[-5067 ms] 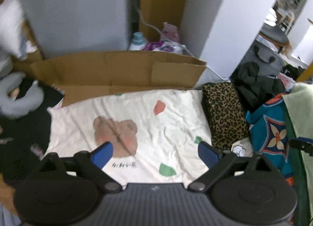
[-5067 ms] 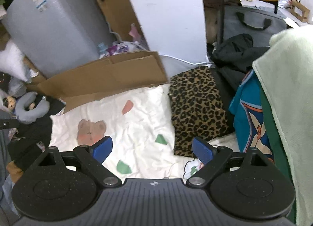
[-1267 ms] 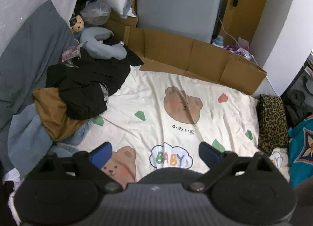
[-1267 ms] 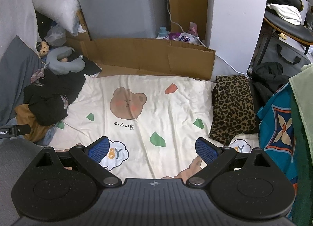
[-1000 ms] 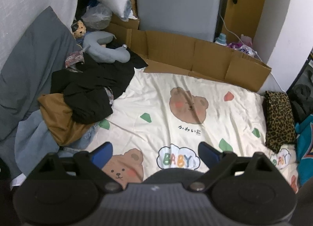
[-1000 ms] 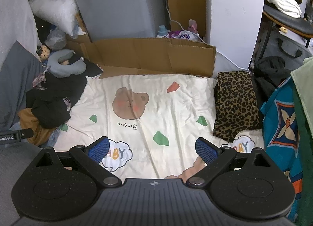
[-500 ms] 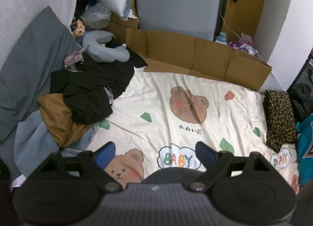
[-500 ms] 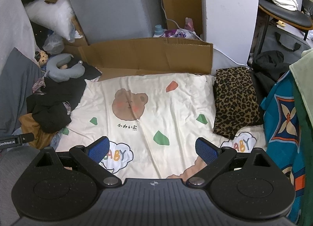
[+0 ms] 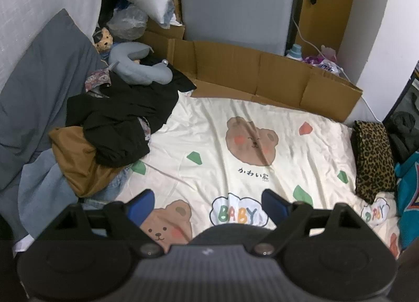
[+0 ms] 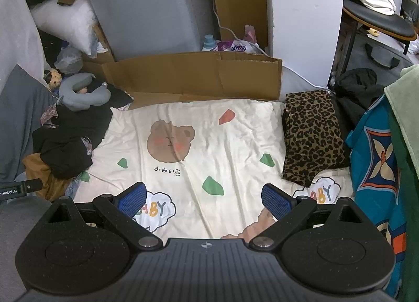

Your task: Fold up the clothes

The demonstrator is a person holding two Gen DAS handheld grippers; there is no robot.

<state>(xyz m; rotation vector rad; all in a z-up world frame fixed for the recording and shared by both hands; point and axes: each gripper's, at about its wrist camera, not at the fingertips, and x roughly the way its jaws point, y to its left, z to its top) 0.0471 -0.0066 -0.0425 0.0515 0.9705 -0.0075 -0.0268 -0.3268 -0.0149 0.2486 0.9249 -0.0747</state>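
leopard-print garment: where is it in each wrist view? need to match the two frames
Left wrist: leopard-print garment at the far right edge, on the right side of the bear-print sheet.
Right wrist: leopard-print garment right of centre, much larger, beside the teal patterned cloth.
Shared landmark: the cardboard wall behind the sheet.

A bed [image 9: 235, 118] spread with a cream bear-print sheet [image 10: 209, 150] carries a heap of dark and brown clothes [image 9: 110, 134] at its left edge, a grey neck pillow [image 9: 138, 66] at the far left corner, and a folded leopard-print garment [image 10: 311, 137] along its right edge. Flattened cardboard [image 10: 193, 74] lines the far edge.
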